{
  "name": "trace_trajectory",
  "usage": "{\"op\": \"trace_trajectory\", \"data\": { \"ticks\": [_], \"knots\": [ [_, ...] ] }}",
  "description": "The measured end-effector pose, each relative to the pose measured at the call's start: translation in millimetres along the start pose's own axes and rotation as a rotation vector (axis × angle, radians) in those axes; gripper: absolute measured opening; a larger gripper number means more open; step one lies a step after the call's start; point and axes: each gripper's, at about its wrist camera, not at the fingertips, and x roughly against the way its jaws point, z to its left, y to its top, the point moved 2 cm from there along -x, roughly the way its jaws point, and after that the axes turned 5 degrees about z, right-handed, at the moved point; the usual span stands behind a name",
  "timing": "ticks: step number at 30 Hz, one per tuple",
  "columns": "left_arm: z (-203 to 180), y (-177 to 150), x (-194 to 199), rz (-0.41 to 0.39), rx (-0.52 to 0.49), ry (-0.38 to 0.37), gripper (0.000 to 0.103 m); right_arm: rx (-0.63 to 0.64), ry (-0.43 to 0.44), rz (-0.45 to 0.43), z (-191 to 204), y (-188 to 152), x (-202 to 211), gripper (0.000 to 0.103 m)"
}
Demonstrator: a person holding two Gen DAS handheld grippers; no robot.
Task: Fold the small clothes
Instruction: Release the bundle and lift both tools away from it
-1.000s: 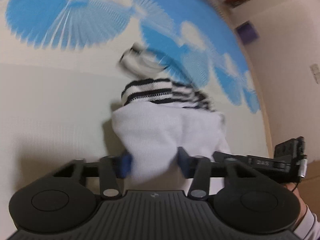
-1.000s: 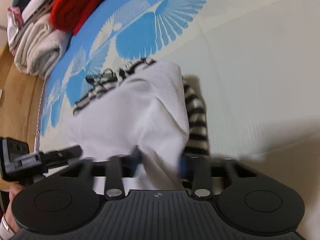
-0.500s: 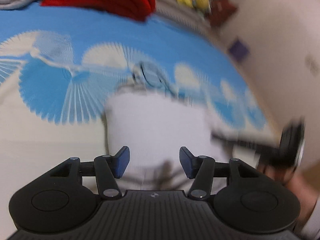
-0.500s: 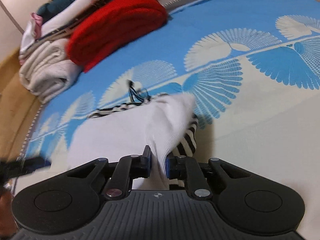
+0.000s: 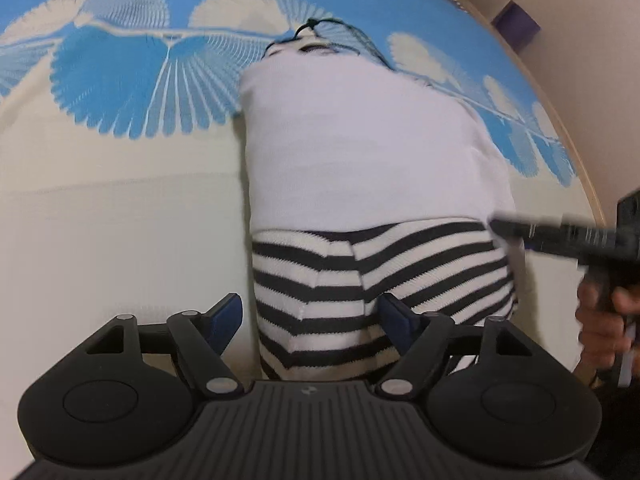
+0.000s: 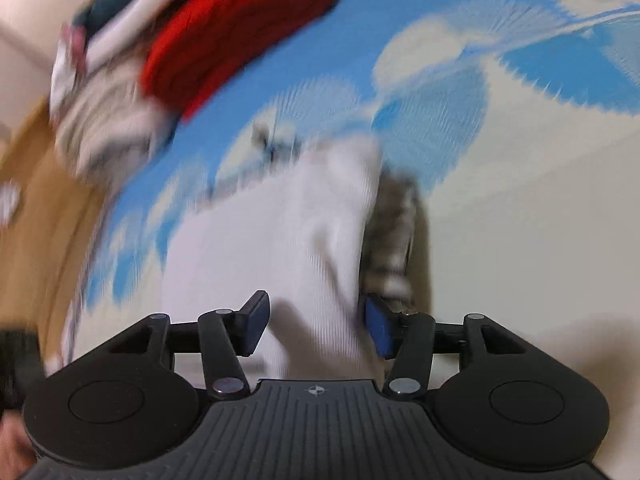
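Folded small garment (image 5: 360, 152), white with a black-and-white striped part at the near end, lying flat on the blue-and-cream patterned mat (image 5: 120, 208), well in from the mat's right edge, a thin dark cord showing at its far end. Left gripper (image 5: 310, 316) spread wide over the striped end, jaws just opened further, cloth lying between the blue pads (image 5: 228, 314) but not pressed by either. Right gripper (image 6: 316, 328) also parted, jaws just opened, the white fold between its pads, no pinch visible; right wrist view heavily blurred. Same gripper seen at the right side of the left wrist view, held in a hand (image 5: 600, 320). Red knit (image 6: 240, 36) and pale folded clothes (image 6: 108, 128) stacked near the mat's far left corner.
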Motion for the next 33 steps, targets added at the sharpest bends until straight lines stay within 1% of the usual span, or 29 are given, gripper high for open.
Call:
{"op": "trace_trajectory", "data": {
  "ticks": [1, 2, 3, 4, 6, 8, 10, 13, 14, 16, 17, 18, 19, 20, 21, 22, 23, 24, 25, 26, 27, 28, 30, 31, 33],
  "knots": [
    [1.8, -0.3, -0.8, -0.002, 0.023, -0.018, 0.075, 0.017, -0.021, 0.018, -0.1, -3.8, -2.7, 0.048],
    [1.9, -0.1, -0.8, -0.008, 0.039, -0.033, 0.070, 0.027, -0.033, 0.014, -0.3, -5.1, -1.9, 0.042],
    [1.8, 0.1, -0.2, -0.019, 0.052, -0.036, 0.069, 0.026, -0.033, -0.006, -0.5, -4.1, 2.3, 0.022],
    [0.0, -1.0, 2.4, -0.035, 0.061, -0.030, 0.068, 0.015, -0.028, -0.037, -1.0, -1.9, 9.3, 0.011],
    [-6.0, -3.0, 4.7, -0.069, 0.057, -0.021, 0.068, -0.015, -0.004, -0.100, -3.8, 2.5, 22.7, 0.010],
    [-13.2, -5.2, 3.9, -0.077, 0.036, 0.007, 0.069, -0.017, -0.026, -0.123, -5.8, 4.9, 28.4, 0.010],
    [-18.0, -8.0, 2.1, -0.068, 0.025, 0.053, 0.072, 0.043, -0.090, -0.097, -0.7, 2.9, 23.0, 0.010],
    [-15.9, -12.7, 5.8, -0.070, 0.057, 0.073, 0.074, 0.186, -0.211, -0.040, 11.1, -3.8, 11.2, 0.012],
    [-16.2, -14.0, 7.7, -0.072, 0.058, 0.084, 0.075, 0.216, -0.260, -0.002, 10.4, -8.2, 5.7, 0.014],
    [-19.3, -17.7, 12.3, -0.075, 0.029, 0.126, 0.078, 0.200, -0.335, 0.091, -3.5, -15.8, -4.0, 0.014],
    [-21.4, -18.9, 13.7, -0.072, 0.008, 0.153, 0.079, 0.192, -0.389, 0.147, -11.9, -19.7, -9.3, 0.014],
    [-23.1, -21.2, 16.2, -0.068, -0.012, 0.182, 0.082, 0.221, -0.436, 0.162, -15.5, -24.2, -9.1, 0.012],
    [-24.6, -23.7, 18.7, -0.061, -0.032, 0.223, 0.084, 0.263, -0.468, 0.151, -12.7, -25.9, -5.2, 0.012],
    [-27.6, -27.1, 23.2, -0.051, -0.052, 0.283, 0.084, 0.303, -0.499, 0.122, -8.4, -26.8, 2.6, 0.012],
    [-31.3, -30.8, 29.6, -0.058, -0.074, 0.328, 0.084, 0.329, -0.508, 0.071, -3.3, -27.6, 15.0, 0.014],
    [-36.4, -35.0, 38.7, -0.081, -0.094, 0.364, 0.085, 0.335, -0.493, 0.018, 0.8, -28.5, 28.7, 0.015],
    [-42.9, -40.7, 51.7, -0.122, -0.111, 0.387, 0.085, 0.330, -0.463, -0.051, 6.9, -30.2, 47.7, 0.016],
    [-48.2, -46.1, 62.5, -0.159, -0.118, 0.395, 0.087, 0.326, -0.452, -0.103, 12.3, -30.8, 61.4, 0.023],
    [-54.9, -53.7, 77.4, -0.210, -0.119, 0.396, 0.090, 0.325, -0.451, -0.174, 19.9, -34.6, 78.7, 0.038],
    [-60.8, -61.5, 89.6, -0.253, -0.117, 0.394, 0.094, 0.327, -0.453, -0.237, 28.1, -39.1, 93.3, 0.045],
    [-67.4, -70.1, 102.0, -0.299, -0.113, 0.395, 0.099, 0.331, -0.448, -0.292, 36.2, -45.3, 106.4, 0.056],
    [-74.7, -81.3, 115.8, -0.353, -0.107, 0.398, 0.102, 0.337, -0.438, -0.337, 44.4, -51.7, 119.0, 0.065],
    [-89.2, -102.7, 137.3, -0.447, -0.099, 0.399, 0.102, 0.354, -0.404, -0.421, 63.4, -70.9, 141.8, 0.072],
    [-96.2, -110.9, 144.1, -0.473, -0.091, 0.400, 0.102, 0.363, -0.388, -0.444, 71.7, -79.3, 150.0, 0.072],
    [-110.0, -128.2, 154.4, -0.497, -0.081, 0.360, 0.102, 0.378, -0.360, -0.479, 86.9, -102.1, 165.3, 0.072]
  ]
}}
